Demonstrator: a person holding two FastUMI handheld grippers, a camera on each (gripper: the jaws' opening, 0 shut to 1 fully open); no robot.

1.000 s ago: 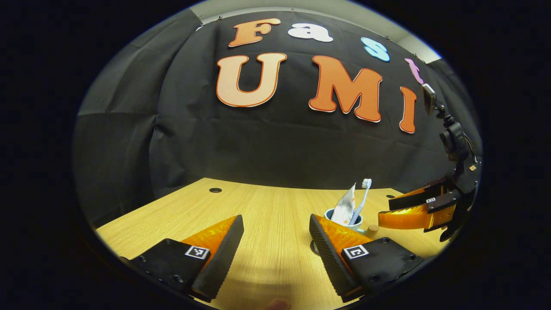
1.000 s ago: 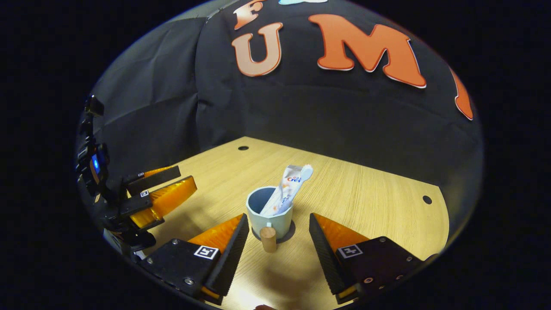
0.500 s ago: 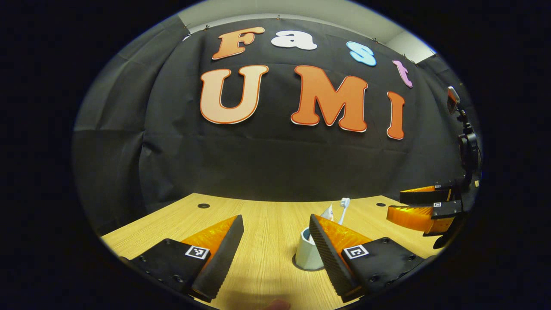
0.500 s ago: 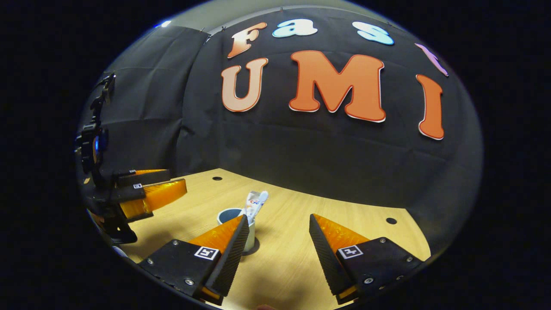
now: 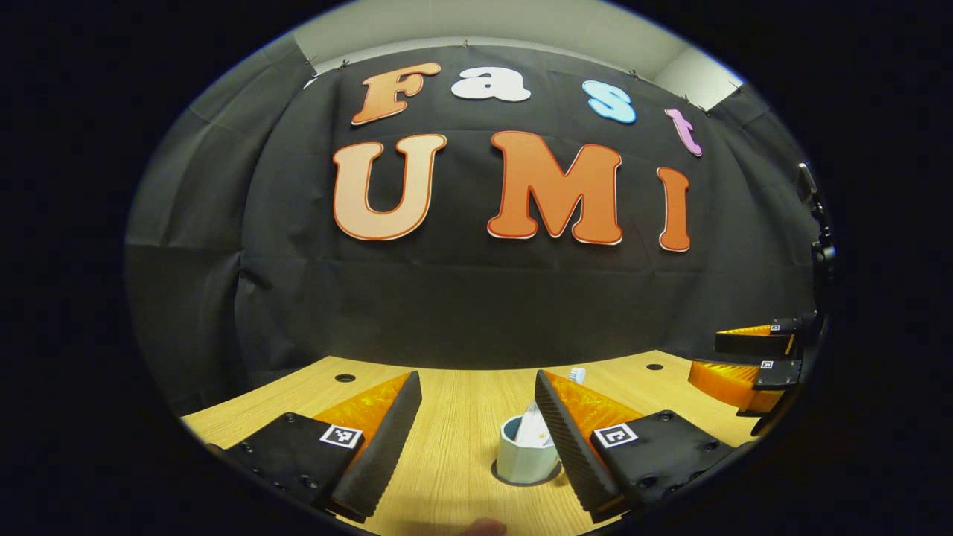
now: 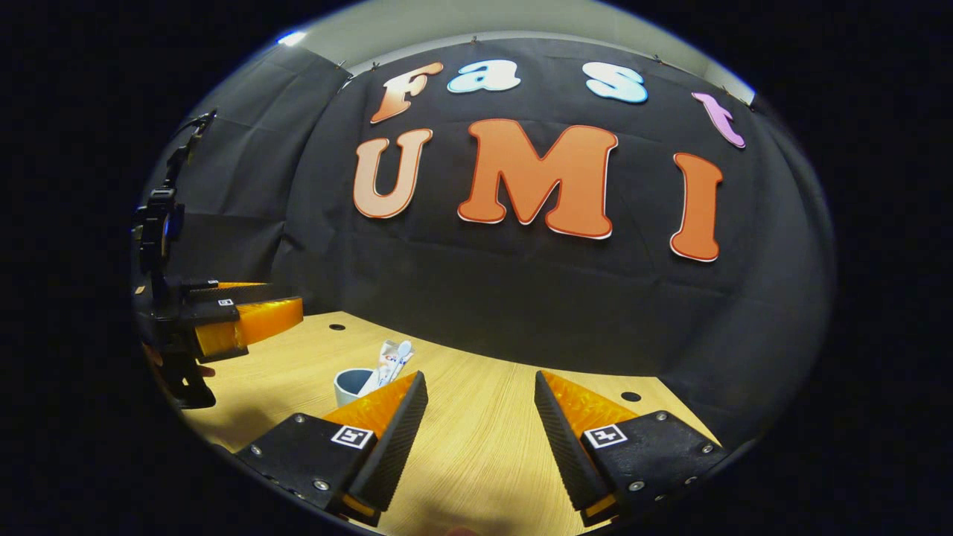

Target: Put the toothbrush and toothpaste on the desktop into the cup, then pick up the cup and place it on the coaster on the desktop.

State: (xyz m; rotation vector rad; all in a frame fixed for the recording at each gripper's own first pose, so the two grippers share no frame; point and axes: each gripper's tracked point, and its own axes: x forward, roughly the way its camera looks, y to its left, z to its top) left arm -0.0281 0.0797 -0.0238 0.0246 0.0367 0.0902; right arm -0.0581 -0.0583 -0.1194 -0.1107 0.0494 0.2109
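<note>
Cup (image 5: 526,459) stands upright on the tabletop (image 5: 454,424), on a dark ring that may be the coaster (image 5: 527,480), largely covered. Toothpaste (image 5: 531,426) and toothbrush (image 5: 577,374) lean inside it, long axes rising away from the camera. Left gripper (image 5: 476,432) has jaws wide and empty; the cup sits just ahead, partly behind the inner edge of one finger. Right gripper (image 6: 476,435), jaws likewise wide and empty, has the cup farther off, beyond one finger's tip. The left looks nearer. Cup handle cannot be made out.

Toothpaste (image 6: 386,357) print too small to read — fingers' square markers unreadable.
</note>
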